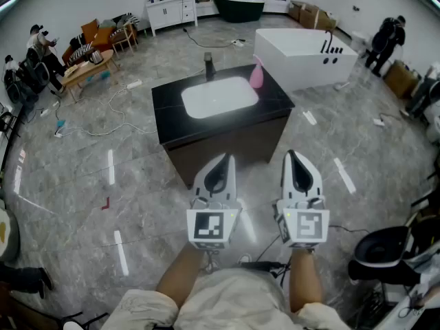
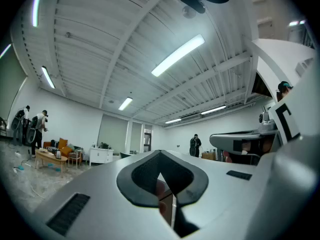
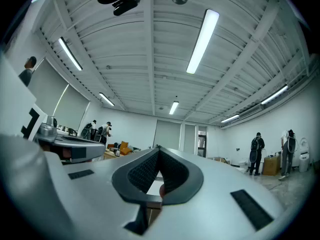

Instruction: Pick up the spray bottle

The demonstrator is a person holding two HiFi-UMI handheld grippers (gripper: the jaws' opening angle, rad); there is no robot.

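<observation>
left tool (image 1: 225, 158); right tool (image 1: 291, 155); side by side | pink spray bottle (image 1: 256, 74); seemingly upright; beside sink (image 1: 220, 96)

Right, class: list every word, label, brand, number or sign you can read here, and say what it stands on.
No text can be read in any view.
Markers on the left gripper and right gripper: black-and-white square patterns, no letters or numbers.
Any label on the pink spray bottle: too small to read.

The pink spray bottle (image 1: 256, 74) stands upright on the black counter (image 1: 168, 108) (just beside the white basin (image 1: 218, 96)).
</observation>
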